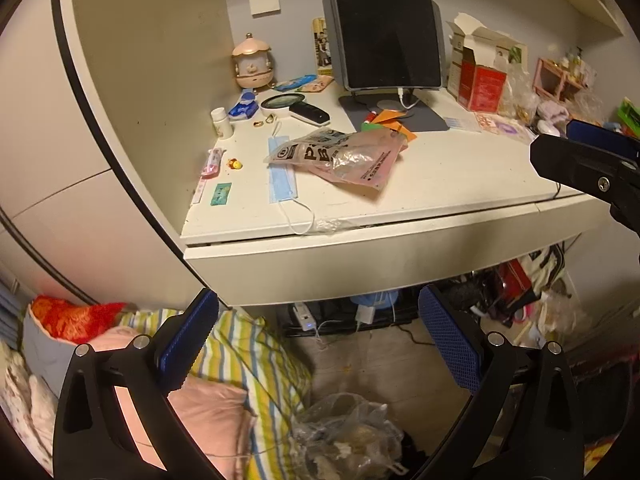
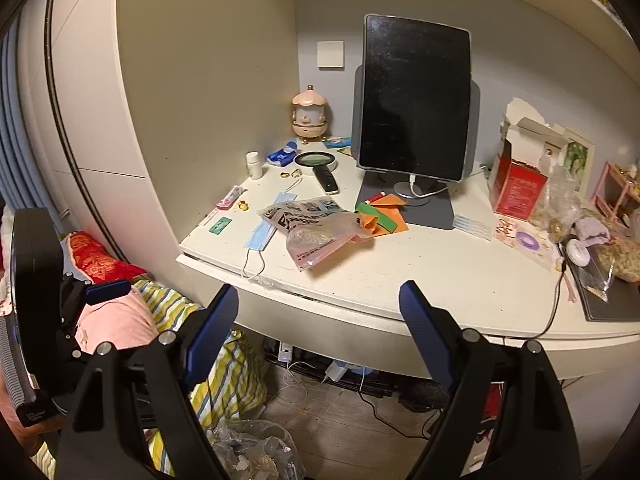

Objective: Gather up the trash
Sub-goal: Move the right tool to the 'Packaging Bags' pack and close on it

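Observation:
Empty plastic packaging bags (image 1: pixel 344 156) lie in a crumpled pile mid-desk, also in the right wrist view (image 2: pixel 316 228). A blue face mask (image 1: pixel 282 172) lies beside them (image 2: pixel 262 234). Orange and green paper scraps (image 2: pixel 380 214) sit by the tablet stand. A clear trash bag (image 1: pixel 348 436) with rubbish sits on the floor below the desk (image 2: pixel 252 452). My left gripper (image 1: pixel 316 344) is open and empty, below the desk's front edge. My right gripper (image 2: pixel 320 332) is open and empty at the desk's front edge; it shows at the right of the left view (image 1: pixel 580 156).
The white desk (image 1: pixel 440 184) carries a tablet on a stand (image 2: pixel 416 100), a magnifier (image 2: pixel 316 159), a remote (image 2: pixel 326 179), a pill bottle (image 2: pixel 254 165), a torn red box (image 2: pixel 520 184) and clutter at right. Striped bedding (image 1: pixel 248 356) lies left; cables run under the desk.

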The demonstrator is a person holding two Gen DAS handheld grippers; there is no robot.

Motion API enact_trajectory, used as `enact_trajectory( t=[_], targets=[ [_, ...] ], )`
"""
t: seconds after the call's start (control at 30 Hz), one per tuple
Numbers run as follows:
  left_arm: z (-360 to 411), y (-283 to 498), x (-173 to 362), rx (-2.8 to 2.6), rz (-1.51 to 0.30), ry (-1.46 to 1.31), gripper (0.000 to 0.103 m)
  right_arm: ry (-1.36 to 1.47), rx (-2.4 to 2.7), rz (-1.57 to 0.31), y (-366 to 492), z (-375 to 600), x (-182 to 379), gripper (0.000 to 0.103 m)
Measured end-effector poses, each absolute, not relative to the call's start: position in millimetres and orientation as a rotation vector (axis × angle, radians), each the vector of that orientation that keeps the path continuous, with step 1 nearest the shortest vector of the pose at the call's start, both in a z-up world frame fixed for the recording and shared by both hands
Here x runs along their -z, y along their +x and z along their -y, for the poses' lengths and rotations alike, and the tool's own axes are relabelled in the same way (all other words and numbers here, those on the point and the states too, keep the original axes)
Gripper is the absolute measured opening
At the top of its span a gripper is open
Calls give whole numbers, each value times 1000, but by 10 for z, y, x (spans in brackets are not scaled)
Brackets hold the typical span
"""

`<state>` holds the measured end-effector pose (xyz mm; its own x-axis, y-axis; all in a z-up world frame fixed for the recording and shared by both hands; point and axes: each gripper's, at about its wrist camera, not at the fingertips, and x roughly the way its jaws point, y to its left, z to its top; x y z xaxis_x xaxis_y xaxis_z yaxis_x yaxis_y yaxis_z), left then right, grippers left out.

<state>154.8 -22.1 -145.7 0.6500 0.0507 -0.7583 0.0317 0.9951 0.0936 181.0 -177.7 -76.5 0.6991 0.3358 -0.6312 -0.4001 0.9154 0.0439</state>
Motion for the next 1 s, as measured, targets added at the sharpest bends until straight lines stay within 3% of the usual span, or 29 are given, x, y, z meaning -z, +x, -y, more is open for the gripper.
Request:
enact_trajectory(
  t=[0.43,1.0],
  targets=[
    [47,1780,1438,12,-840,94,97,14,-369,-757,2050,1586,821,80],
    [161,2864,1693,-30,-850,149,97,72,-399,-918,3252,1481,1368,79]
  ],
)
